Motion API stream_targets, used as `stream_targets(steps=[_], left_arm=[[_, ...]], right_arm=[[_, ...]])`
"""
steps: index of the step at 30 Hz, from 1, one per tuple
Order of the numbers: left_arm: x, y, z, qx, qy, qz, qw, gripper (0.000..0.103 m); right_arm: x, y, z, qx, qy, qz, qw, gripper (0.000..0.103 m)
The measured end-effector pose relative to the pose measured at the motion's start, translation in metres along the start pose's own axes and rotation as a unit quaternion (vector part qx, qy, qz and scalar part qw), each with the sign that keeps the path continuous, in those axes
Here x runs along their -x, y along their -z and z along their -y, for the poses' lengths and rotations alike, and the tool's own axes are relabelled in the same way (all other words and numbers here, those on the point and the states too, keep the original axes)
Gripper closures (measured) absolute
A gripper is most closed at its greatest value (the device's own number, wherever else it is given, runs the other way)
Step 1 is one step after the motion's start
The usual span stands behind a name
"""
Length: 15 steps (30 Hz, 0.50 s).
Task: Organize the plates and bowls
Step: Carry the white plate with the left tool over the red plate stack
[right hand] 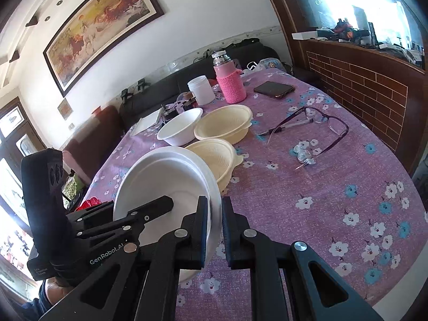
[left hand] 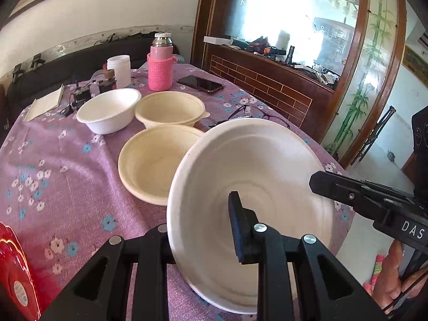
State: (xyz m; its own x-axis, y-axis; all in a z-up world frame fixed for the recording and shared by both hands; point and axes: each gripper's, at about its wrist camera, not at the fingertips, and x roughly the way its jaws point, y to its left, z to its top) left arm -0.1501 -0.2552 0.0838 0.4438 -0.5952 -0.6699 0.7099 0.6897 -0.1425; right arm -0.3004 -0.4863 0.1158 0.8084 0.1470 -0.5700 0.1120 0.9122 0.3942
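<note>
We see a table under a purple cloth printed with small flowers. Near its far edge stand a pink bottle in a knitted sleeve and a white jar, close together. A dark phone lies flat just beside the bottle. A pair of glasses rests toward the table's right edge, with a pen touching it. On the wall hangs a framed painting of horses.
</note>
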Motion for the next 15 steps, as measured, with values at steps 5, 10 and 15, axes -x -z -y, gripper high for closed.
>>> stream_targets(steps=[5,10,15], left_arm=[[0.014,0.002,-0.006,0.006,-0.004,0.009,0.9999,0.080],[0.042,0.008,-0.033,0.028,-0.021,0.023,0.9991,0.080],[0.077,0.018,-0.070,0.059,-0.053,0.042,0.9960,0.080]], right_arm=[[0.003,-0.004,-0.006,0.006,-0.005,0.002,1.000,0.091],[-0.004,-0.009,-0.032,0.030,-0.031,-0.003,0.999,0.091],[-0.026,-0.013,-0.068,0.047,-0.080,-0.033,0.995,0.091]])
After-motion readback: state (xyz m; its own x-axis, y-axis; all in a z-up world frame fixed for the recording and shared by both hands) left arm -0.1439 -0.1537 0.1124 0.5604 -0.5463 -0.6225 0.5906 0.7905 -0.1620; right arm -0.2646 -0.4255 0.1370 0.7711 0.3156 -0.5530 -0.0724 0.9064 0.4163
